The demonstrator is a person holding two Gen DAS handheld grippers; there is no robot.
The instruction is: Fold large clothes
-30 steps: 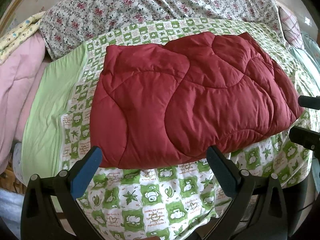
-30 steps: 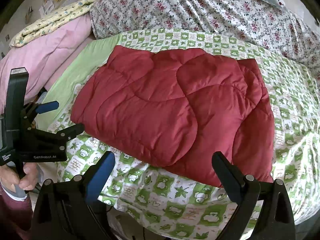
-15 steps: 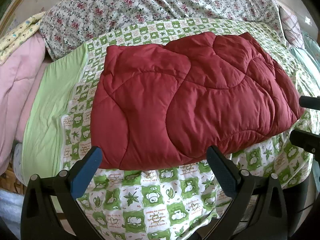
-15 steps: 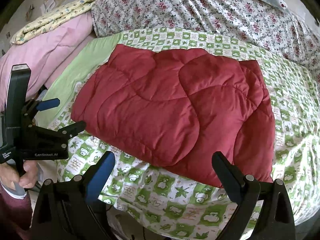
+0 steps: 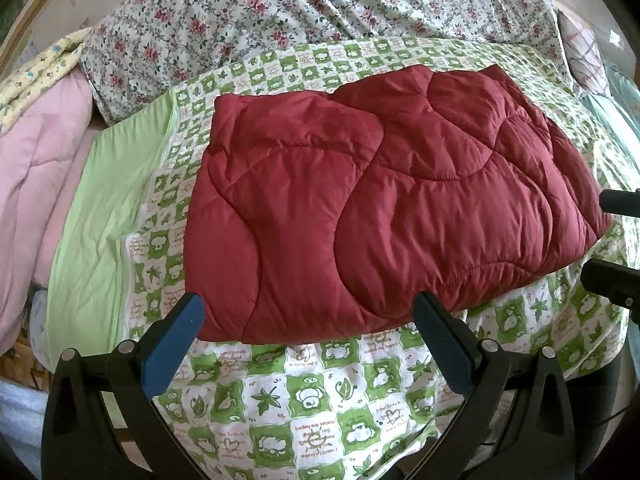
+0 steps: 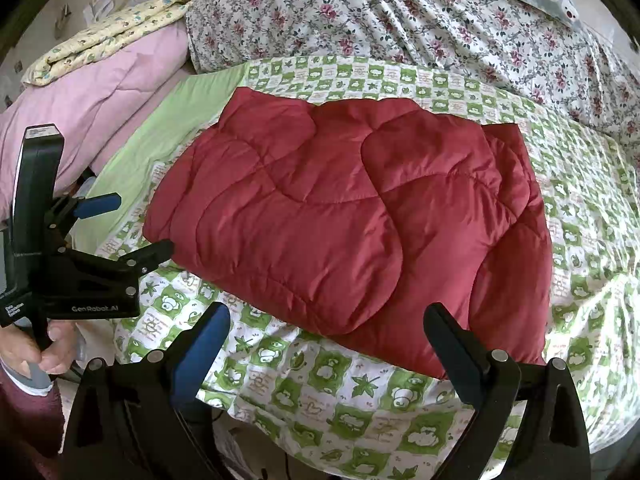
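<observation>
— Red quilted padding, folded into a thick rectangle: that is the padded garment (image 5: 384,208), lying flat on the green-and-white checked sheet (image 5: 304,396) in the middle of the bed.

— Anything touching it?

— Neither tool. The left gripper (image 5: 310,332) hovers at the bed's near edge, fingers spread wide and empty, its blue pad (image 5: 176,336) just short of the garment's front left corner. The right gripper (image 6: 328,344) hangs off the near right corner, also wide open, holding nothing.

— And around it?

— A floral sheet (image 6: 400,16) covers the far half of the bed. A pink quilt (image 6: 88,92) is piled at the left, with a yellow printed blanket (image 6: 112,32) on top. A hand (image 6: 36,354) grips the left tool's handle, seen from the right wrist camera.
</observation>
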